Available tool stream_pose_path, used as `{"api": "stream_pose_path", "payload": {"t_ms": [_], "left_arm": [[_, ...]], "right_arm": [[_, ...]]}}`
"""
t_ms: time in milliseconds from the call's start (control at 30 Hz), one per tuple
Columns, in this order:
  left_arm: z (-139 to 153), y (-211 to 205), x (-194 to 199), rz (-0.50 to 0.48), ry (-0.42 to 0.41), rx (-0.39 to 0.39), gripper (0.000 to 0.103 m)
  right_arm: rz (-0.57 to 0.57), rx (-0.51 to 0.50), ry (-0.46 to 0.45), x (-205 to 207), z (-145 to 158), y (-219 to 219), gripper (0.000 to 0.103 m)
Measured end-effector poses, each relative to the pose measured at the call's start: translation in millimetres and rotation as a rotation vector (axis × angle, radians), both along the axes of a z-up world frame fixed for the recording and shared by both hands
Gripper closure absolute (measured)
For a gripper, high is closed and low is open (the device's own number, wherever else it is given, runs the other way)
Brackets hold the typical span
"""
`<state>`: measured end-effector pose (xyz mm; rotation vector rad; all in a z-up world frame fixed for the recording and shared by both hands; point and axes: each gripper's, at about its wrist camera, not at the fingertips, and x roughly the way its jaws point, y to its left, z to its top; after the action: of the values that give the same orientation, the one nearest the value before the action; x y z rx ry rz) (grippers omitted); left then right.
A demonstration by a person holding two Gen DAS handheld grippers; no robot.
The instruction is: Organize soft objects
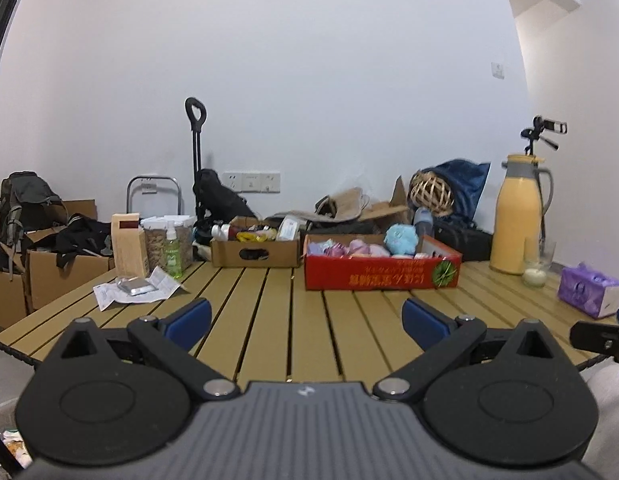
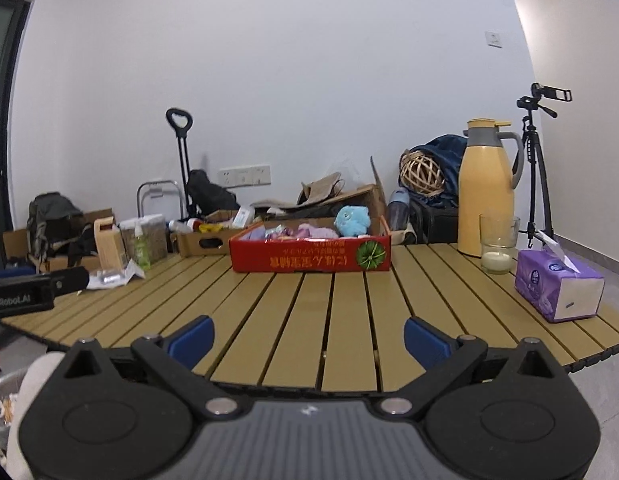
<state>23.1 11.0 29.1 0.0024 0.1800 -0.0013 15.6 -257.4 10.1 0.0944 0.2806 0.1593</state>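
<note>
Tan wooden slats form the table (image 1: 269, 320) over which the left gripper (image 1: 307, 322) hangs at the near edge, its blue-padded jaws spread wide apart with nothing between them. Across the table, a red cardboard box (image 1: 381, 274) printed with upside-down lettering holds the soft objects: a teal plush toy (image 1: 401, 239) at its right end and a heap of pink and lilac soft toys (image 1: 349, 249) to the left of it. A brown cardboard box (image 1: 255, 254) of mixed goods stands just beside the red one on its left. Farther left lie a crumpled paper sheet (image 1: 137, 292), a green spray bottle (image 1: 172, 252) and a tall tan carton (image 1: 129, 246). A yellow thermos jug (image 1: 517, 216) stands at the far right, with a purple tissue pack (image 1: 591, 290) nearer.

From the right wrist, the right gripper (image 2: 307, 326) also hangs above the table's (image 2: 341, 320) near edge, jaws wide apart and empty. The red cardboard box (image 2: 309, 256) sits across the slats, the teal plush toy (image 2: 351, 220) poking above its rim at the right end, the pink and lilac soft toys (image 2: 293, 232) beside it. The yellow thermos jug (image 2: 485, 188) stands behind a glass candle holder (image 2: 498, 246); the purple tissue pack (image 2: 557, 288) lies near the right edge. A camera tripod (image 2: 537, 160) stands on the floor beyond.
</note>
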Motion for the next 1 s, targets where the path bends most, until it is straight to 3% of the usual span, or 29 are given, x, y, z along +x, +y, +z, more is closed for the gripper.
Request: {"api": "stream_pose_path", "payload": {"t_ms": [1000], "left_arm": [[7.4,-6.4,-17.7,-0.059,-0.036,0.000,0.000]], "right_arm": [[0.018,-0.022,-0.053,-7.3,10.9,7.6,0.000]]}}
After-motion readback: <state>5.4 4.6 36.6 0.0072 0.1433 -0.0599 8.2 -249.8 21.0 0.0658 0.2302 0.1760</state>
